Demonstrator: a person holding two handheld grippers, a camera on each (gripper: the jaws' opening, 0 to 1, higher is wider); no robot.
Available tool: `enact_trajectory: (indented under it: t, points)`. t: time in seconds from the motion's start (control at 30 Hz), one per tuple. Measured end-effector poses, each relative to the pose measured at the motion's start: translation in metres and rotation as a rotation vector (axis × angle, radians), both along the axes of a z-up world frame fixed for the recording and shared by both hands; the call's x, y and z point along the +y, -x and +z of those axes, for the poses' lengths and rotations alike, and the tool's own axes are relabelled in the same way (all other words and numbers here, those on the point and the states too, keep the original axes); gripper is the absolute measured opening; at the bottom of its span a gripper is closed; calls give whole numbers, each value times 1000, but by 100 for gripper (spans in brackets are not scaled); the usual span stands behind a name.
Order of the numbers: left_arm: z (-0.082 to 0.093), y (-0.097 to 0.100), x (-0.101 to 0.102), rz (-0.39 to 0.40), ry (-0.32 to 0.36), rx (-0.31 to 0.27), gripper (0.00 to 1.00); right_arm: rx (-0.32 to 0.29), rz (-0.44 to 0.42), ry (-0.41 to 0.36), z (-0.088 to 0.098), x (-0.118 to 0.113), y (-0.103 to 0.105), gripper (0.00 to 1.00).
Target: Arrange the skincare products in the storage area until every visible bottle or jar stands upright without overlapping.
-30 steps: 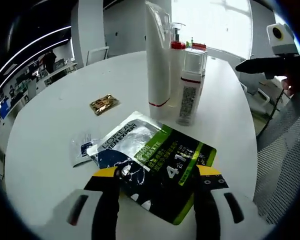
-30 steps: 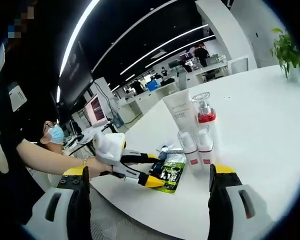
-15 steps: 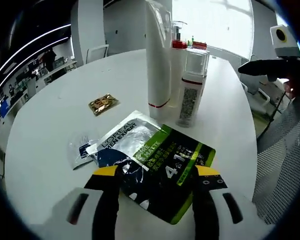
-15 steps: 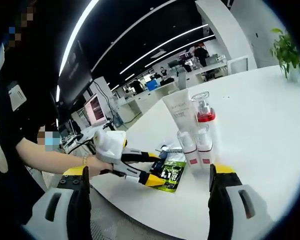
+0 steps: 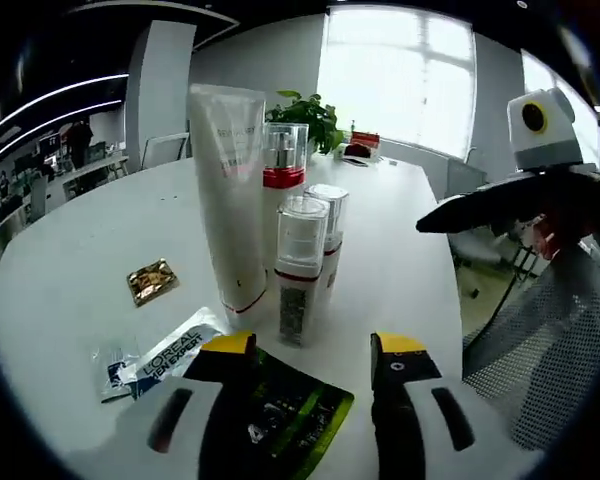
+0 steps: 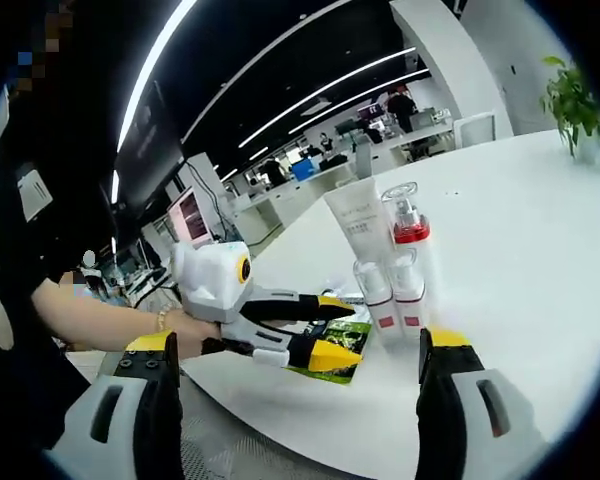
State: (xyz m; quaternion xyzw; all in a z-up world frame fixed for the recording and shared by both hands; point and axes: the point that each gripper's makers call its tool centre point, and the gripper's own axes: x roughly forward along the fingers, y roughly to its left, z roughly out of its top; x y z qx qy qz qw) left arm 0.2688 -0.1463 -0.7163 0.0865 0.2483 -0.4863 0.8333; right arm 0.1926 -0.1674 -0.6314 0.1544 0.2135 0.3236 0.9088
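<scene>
— on the white table [image 5: 70, 270], seen through the left gripper view, what stands by the tall white tube [image 5: 230, 200]?

— the tube stands upright on its cap. just beside it, on the window side, is a clear-capped pump bottle with a red collar [image 5: 284, 160], and in front of that two small clear-capped bottles [image 5: 302, 265], upright and touching each other. nearer the camera than the tube lies a black and green sachet [image 5: 285, 420], flat, with a silver sachet [image 5: 175, 350] beside it and a small clear packet [image 5: 113, 368] further out. a gold packet [image 5: 151, 281] lies apart from the tube, towards the far office.

— and the left gripper [image 5: 310, 345]?

— its yellow-tipped jaws are spread, hovering over the black and green sachet, pinching nothing. the right gripper [image 5: 500, 205] reaches in from the side, over a mesh chair [image 5: 540, 350].

— from the right gripper view?

— the tube, the pump bottle [image 6: 410, 235] and the two small bottles [image 6: 388, 298] stand clustered. the left gripper [image 6: 325, 330], held by a hand [image 6: 185, 335], sits just beside the tube's base, jaws apart above the green sachet [image 6: 335, 350]. the right gripper [image 6: 300, 345] has its own jaws spread wide, empty.
</scene>
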Motion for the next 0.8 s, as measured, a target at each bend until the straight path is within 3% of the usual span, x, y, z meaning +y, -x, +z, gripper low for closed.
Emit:
enact_trajectory:
  t: [0.43, 0.8]
  points:
    - [-4, -16, -11, -34, -19, -7, 25, 7, 6, 4, -1, 1, 1, 100]
    - [-7, -20, -12, -57, -44, -17, 20, 11, 4, 3, -2, 1, 0, 100]
